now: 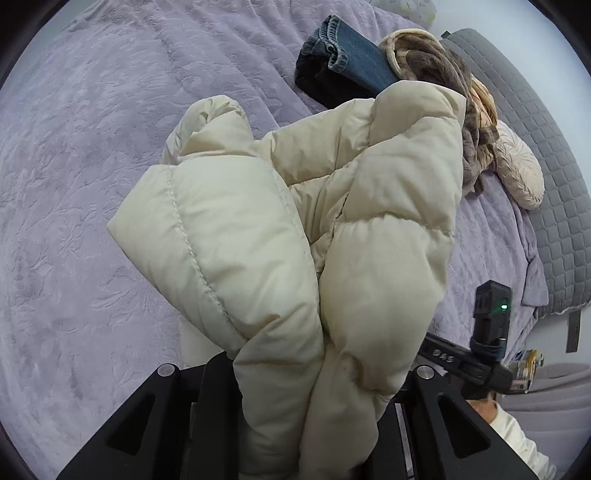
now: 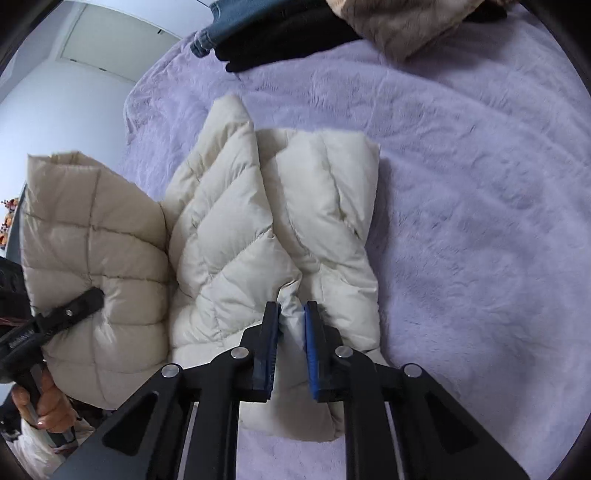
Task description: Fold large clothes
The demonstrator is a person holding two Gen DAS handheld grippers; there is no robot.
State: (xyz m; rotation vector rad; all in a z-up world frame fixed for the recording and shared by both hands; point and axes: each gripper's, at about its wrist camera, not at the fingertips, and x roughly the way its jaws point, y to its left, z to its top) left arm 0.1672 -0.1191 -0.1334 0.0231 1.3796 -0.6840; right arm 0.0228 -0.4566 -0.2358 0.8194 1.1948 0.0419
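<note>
Black left fingers (image 1: 314, 373) pinch one puffy end of the cream coat (image 2: 273, 236) and hold it up to fold over, while the right fingers (image 2: 291, 314) sit slightly spread around a fold lying on the purple bed (image 2: 461, 221).

The lavender bedspread (image 2: 480, 221) lies bare to the right of the cream puffer jacket (image 2: 258, 229), giving open passage there. At the far edge, folded jeans (image 2: 221, 22), a black garment (image 2: 280, 40) and a brown fleece (image 2: 399, 33) block the way. On the left, a raised section of the jacket bunched in the left gripper (image 2: 88, 299) obstructs approach from that side.
</note>
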